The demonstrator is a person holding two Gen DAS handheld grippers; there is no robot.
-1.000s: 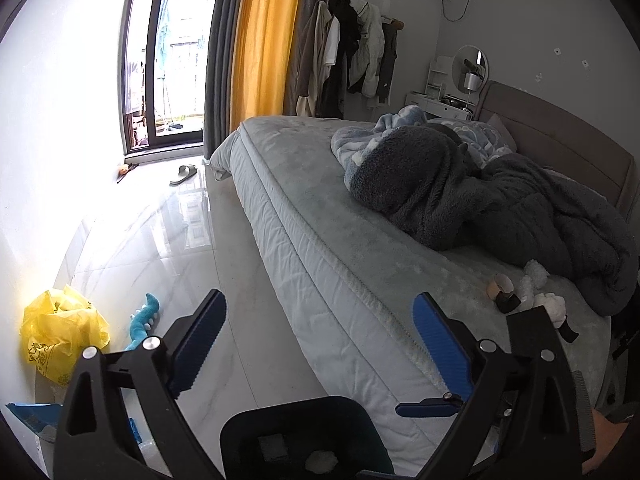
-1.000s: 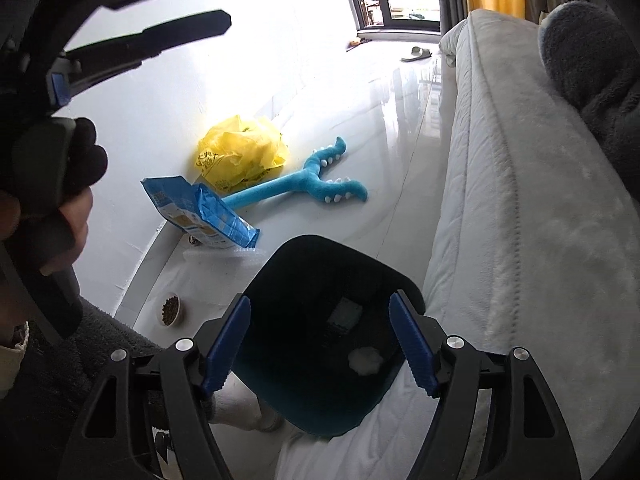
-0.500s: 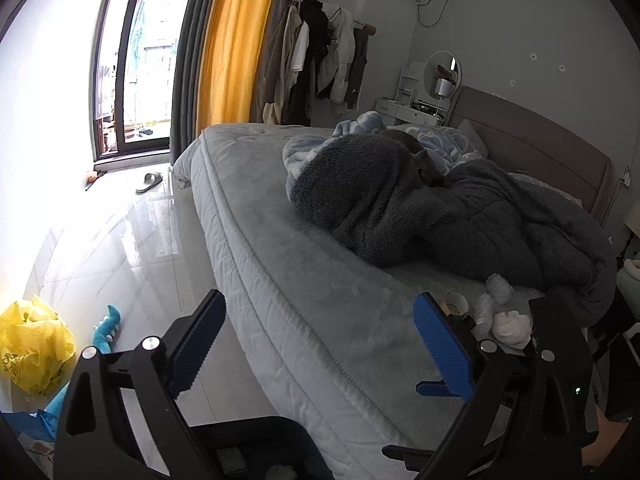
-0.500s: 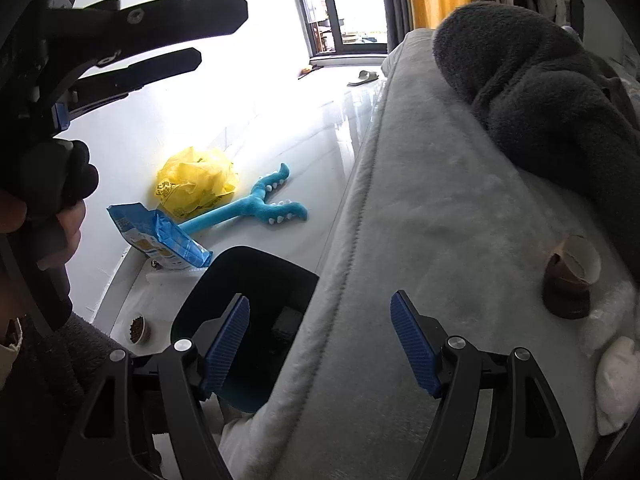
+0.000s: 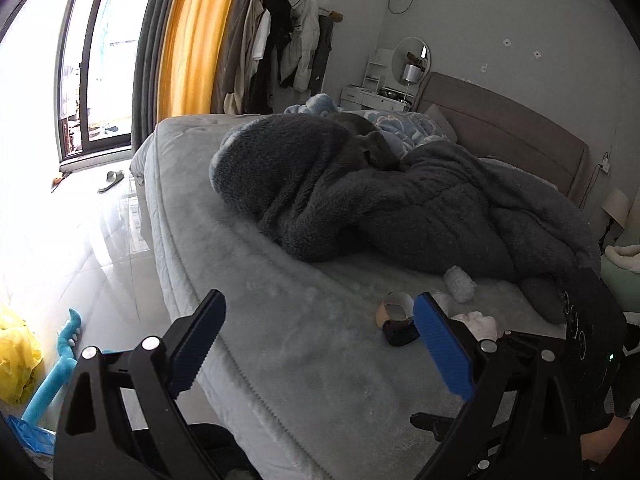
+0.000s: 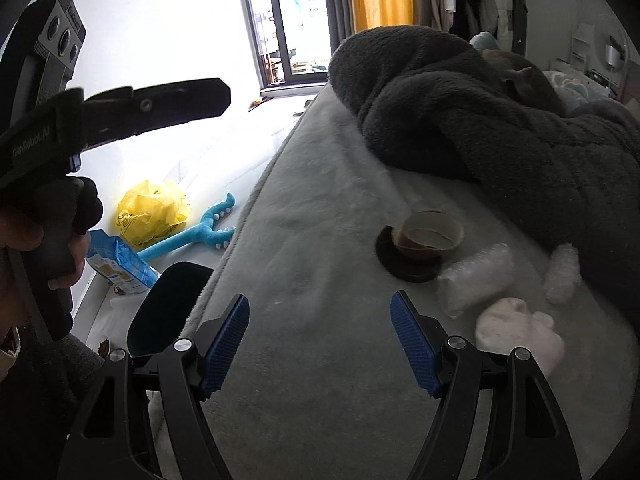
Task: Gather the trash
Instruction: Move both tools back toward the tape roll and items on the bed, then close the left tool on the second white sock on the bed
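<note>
Bed (image 6: 320,240): one tape roll (image 6: 430,236), three white wads (image 6: 516,332); both grippers (image 6: 320,340) apart, empty

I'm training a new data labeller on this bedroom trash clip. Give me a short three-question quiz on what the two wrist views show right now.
1. True or false: the right gripper is clamped on a piece of trash.
2. Which lies nearest the brown cardboard tape roll on the grey bed? A) clear crumpled plastic wrap B) yellow plastic bag C) blue toothed plush toy
3. Fill in: the dark open-topped bin stands on the ____ beside the bed.

Key: 1 false, its jaws stand open and empty; 2 A; 3 floor.
</note>
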